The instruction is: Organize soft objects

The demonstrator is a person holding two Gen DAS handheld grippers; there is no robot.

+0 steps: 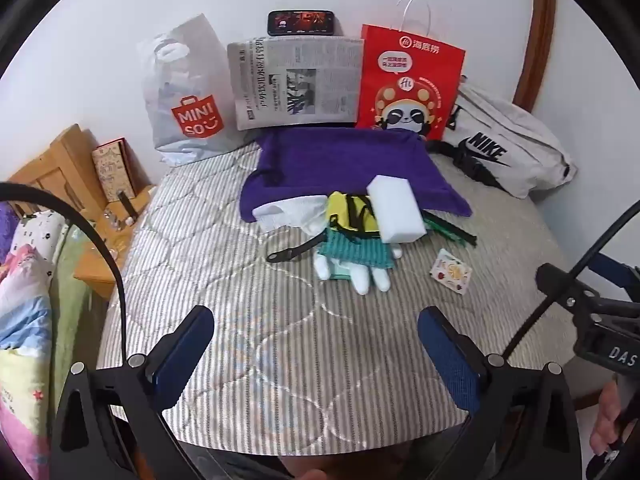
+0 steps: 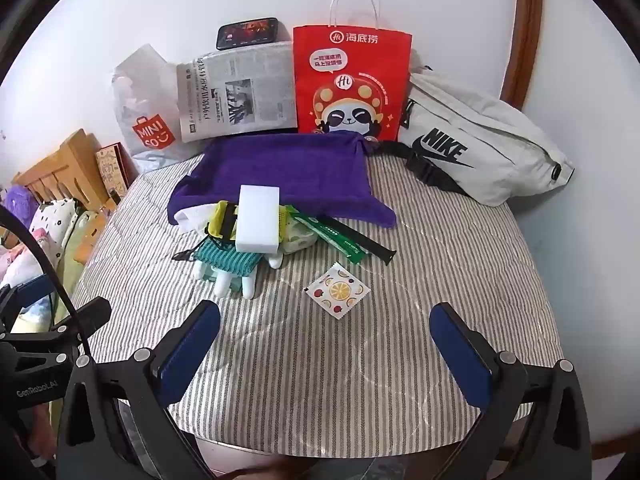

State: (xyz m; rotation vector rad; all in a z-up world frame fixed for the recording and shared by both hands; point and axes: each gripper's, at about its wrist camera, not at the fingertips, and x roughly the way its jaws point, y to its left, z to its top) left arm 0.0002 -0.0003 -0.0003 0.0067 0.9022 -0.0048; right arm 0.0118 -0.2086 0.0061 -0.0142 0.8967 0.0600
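Note:
A pile of soft things lies mid-bed on the striped cover: a white sponge block on top, a yellow cloth, a teal ribbed cloth, a white glove and a white cloth. A purple towel lies behind it. My left gripper is open and empty, near the front edge. My right gripper is open and empty, also short of the pile.
A fruit-print packet, green packets and a black strap lie right of the pile. Along the wall stand a Miniso bag, newspaper, red paper bag, phone and Nike bag.

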